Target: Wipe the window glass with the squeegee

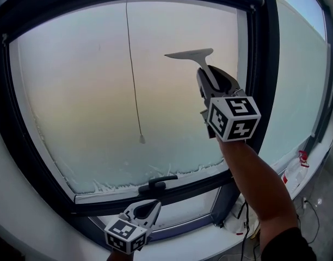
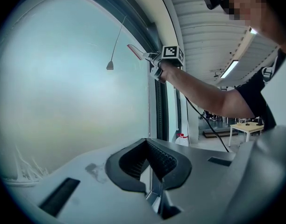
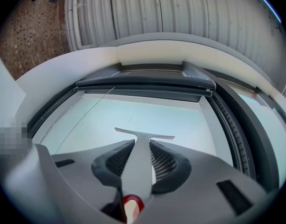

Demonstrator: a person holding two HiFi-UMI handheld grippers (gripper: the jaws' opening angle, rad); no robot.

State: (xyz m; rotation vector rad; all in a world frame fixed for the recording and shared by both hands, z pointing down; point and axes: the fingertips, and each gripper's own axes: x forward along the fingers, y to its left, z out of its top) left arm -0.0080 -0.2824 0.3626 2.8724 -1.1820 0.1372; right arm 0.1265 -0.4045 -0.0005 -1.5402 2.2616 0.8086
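Note:
The frosted window glass (image 1: 96, 97) fills the head view inside a dark frame (image 1: 263, 64). A grey squeegee (image 1: 189, 54) is held high on the right part of the pane, its blade level and against or very near the glass. My right gripper (image 1: 209, 79) is shut on the squeegee's handle; in the right gripper view the handle (image 3: 138, 169) runs between the pads and the blade (image 3: 144, 134) sits just beyond my right gripper (image 3: 142, 146). My left gripper (image 1: 149, 206) hangs low by the sill, shut and holding nothing. In the left gripper view my left gripper (image 2: 146, 146) points along the glass, with the squeegee (image 2: 136, 51) far ahead.
A thin blind cord ends in a small pull (image 1: 141, 139) in front of the pane's middle. A black window handle (image 1: 158, 182) sits on the bottom frame. A white spray bottle with a red top (image 1: 296, 170) and loose cables (image 1: 244, 222) lie at the lower right.

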